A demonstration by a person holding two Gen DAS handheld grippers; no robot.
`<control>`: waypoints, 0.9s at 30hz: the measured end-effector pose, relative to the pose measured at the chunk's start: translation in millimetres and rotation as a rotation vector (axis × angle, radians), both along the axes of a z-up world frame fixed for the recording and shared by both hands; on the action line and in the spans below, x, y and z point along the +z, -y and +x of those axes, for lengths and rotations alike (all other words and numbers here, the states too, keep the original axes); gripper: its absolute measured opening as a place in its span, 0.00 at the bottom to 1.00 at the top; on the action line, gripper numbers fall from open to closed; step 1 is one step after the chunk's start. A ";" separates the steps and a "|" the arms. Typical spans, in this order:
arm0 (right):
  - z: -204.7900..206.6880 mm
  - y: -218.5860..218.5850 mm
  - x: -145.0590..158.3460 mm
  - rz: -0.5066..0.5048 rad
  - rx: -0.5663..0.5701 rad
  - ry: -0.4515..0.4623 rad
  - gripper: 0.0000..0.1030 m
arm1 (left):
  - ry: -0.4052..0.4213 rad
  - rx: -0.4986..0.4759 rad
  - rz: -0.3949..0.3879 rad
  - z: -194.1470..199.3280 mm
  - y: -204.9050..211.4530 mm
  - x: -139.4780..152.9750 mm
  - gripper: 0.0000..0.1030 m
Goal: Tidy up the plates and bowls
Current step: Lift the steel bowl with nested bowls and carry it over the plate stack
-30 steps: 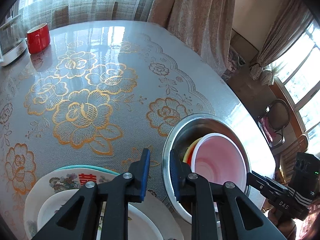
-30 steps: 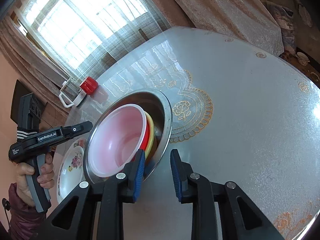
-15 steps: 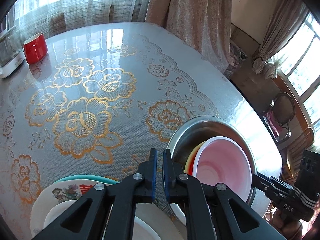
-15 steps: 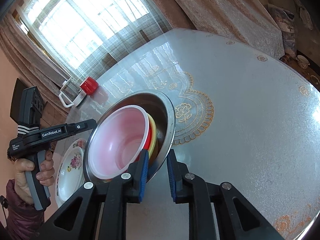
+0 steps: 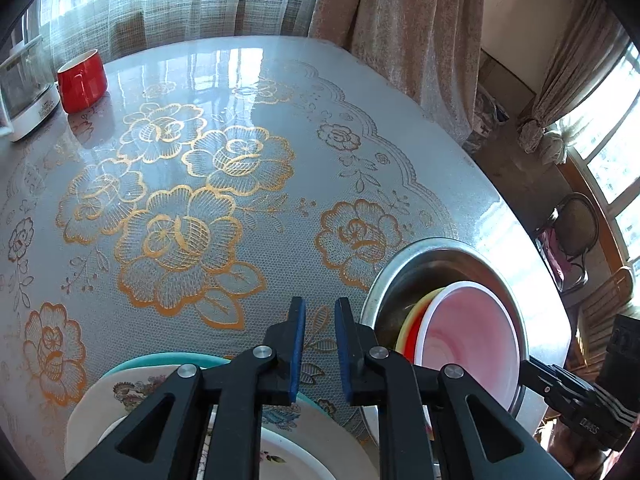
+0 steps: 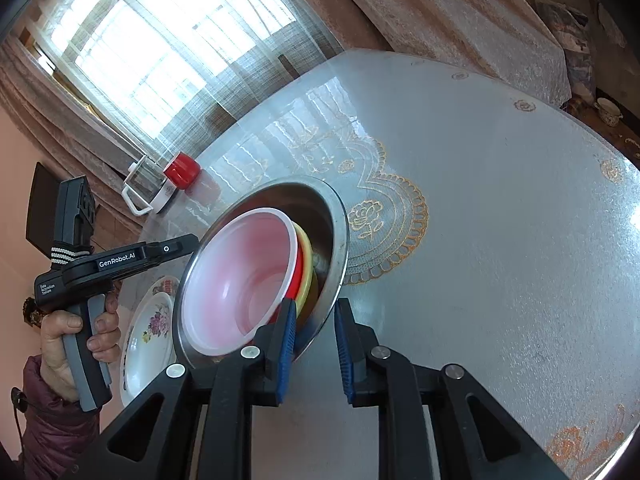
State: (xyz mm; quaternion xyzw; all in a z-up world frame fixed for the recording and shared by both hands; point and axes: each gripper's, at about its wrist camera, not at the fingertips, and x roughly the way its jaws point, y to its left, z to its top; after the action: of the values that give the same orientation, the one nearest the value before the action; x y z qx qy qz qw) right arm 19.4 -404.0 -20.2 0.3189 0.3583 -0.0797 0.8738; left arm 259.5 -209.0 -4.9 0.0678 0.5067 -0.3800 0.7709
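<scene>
A steel basin (image 5: 420, 256) (image 6: 338, 236) sits on the table and holds nested bowls: a pink one (image 5: 468, 340) (image 6: 240, 276) on top, then a red one and a yellow one (image 6: 306, 256). A stack of floral plates (image 5: 132, 392) (image 6: 150, 322) lies just left of the basin. My left gripper (image 5: 320, 344) is open and empty, over the gap between the plates and the basin. My right gripper (image 6: 314, 344) is open with the basin's near rim between its fingers, not clamped.
A red mug (image 5: 82, 80) (image 6: 182, 170) and a glass kettle (image 5: 24, 88) (image 6: 146, 190) stand at the far edge by the window. The round table (image 5: 200, 200) has a gold flower cloth. A chair (image 5: 576, 224) stands beyond its right edge.
Both grippers closed to a narrow gap half a second ago and have opened again. The right gripper has moved forward to the basin rim. The basin and bowls have not moved.
</scene>
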 end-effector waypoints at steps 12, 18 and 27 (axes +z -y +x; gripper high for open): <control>1.0 -0.6 -2.4 -0.001 0.003 0.001 0.19 | -0.001 -0.037 0.005 -5.9 8.7 -7.8 0.16; -1.2 4.9 -2.4 -0.010 -0.021 -0.003 0.19 | -0.023 -0.068 -0.022 -13.4 9.6 -10.0 0.17; -4.4 11.7 -2.9 0.018 -0.039 -0.007 0.19 | -0.149 0.000 -0.156 1.1 -12.1 -12.5 0.33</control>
State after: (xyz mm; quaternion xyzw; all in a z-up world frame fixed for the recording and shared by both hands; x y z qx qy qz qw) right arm 15.0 -415.7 -23.2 0.3335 0.3556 -0.0947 0.8679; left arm 260.5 -196.9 -17.5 -0.0207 0.5314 -0.4221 0.7342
